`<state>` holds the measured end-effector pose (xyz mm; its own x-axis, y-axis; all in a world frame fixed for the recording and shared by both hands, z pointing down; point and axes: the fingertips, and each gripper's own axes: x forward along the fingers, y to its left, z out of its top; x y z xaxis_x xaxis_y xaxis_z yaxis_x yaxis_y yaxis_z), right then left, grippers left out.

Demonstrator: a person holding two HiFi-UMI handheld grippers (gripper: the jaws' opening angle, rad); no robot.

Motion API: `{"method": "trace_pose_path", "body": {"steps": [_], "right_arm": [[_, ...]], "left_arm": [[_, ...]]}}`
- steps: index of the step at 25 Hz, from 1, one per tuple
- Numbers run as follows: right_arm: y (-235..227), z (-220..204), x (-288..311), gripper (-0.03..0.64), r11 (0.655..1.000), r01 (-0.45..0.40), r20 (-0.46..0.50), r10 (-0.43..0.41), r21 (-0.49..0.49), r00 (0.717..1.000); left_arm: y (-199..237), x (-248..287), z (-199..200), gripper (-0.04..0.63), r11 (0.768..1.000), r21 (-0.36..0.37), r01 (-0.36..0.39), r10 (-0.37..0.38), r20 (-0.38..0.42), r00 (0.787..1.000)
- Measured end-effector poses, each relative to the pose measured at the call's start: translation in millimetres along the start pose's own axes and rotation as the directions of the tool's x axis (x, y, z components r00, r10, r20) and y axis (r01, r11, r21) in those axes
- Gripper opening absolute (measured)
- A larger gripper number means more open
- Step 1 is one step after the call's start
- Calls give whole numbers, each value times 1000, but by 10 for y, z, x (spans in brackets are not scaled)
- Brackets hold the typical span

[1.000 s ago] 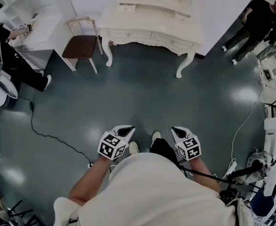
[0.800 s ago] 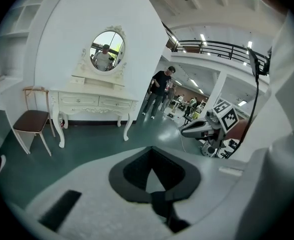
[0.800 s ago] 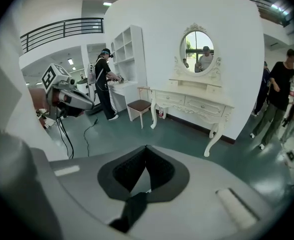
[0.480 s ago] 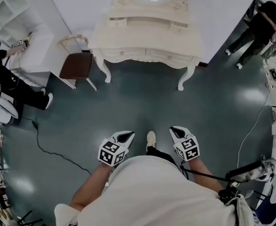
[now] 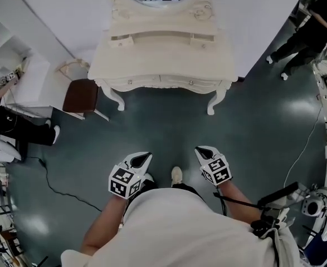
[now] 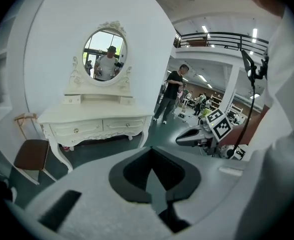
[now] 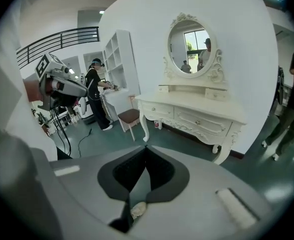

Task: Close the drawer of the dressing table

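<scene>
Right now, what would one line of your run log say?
dressing table: ahead, not yet reached | left gripper: shut, empty | right gripper: just closed, empty

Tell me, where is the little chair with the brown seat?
Head view, upper left: the brown-seated chair stands just beside the cream dressing table, on its left side.

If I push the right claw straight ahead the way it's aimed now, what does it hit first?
Most likely the bare floor short of the dressing table: the right claw, shut, tilts down toward it. Nothing else shows in that line, though depth is hard to judge.
</scene>
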<state>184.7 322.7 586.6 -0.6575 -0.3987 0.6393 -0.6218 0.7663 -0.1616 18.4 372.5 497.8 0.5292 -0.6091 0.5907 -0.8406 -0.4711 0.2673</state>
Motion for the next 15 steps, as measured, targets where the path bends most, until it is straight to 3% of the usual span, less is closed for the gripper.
{"method": "trace_pose_path", "body": {"steps": [8,15], "right_arm": [[-531,513,644,0,998,52,3,-52,18,999],[-884,1424,1307,28,982,171,10,-173,85,985]], "left_arm": [[777,409,441,2,1000,-8,24,-24,12,1000],[1907,605,1022,2,994,24,110,-110,3,994]]}}
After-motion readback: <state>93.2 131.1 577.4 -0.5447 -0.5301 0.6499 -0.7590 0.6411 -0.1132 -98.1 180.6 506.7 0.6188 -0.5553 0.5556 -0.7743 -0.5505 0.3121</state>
